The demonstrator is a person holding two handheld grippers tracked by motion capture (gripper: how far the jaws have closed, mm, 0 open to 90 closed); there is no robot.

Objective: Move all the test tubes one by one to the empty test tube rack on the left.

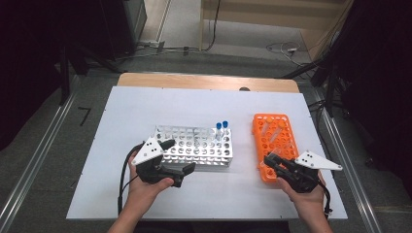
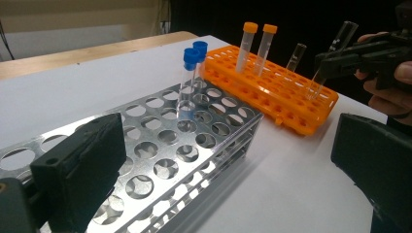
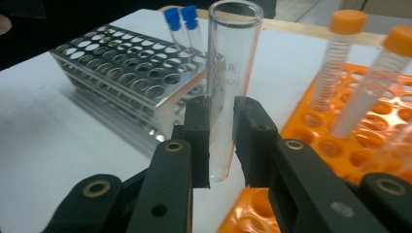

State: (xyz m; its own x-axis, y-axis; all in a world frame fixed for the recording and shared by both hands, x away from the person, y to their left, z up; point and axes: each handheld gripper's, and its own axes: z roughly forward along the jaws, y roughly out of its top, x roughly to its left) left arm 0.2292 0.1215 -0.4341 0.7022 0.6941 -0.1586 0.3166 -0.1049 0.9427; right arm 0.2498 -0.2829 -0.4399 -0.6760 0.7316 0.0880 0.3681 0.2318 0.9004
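Note:
My right gripper (image 3: 222, 131) is shut on a clear, uncapped glass test tube (image 3: 231, 73), held upright just above the near corner of the orange rack (image 3: 388, 121). In the high view the right gripper (image 1: 269, 162) is at that rack's (image 1: 274, 141) front end. Two orange-capped tubes (image 3: 340, 58) stand in the orange rack. My left gripper (image 2: 228, 170) is open, its jaws wide apart on either side of the near end of the metal rack (image 2: 160, 160), with nothing gripped. Two blue-capped tubes (image 2: 189, 82) stand at the metal rack's far end.
Both racks sit side by side on a white sheet (image 1: 145, 111) over the wooden table. Another uncapped clear tube (image 2: 296, 56) stands in the orange rack. White sheet lies bare behind and in front of the racks. Cables lie on the floor beyond the table.

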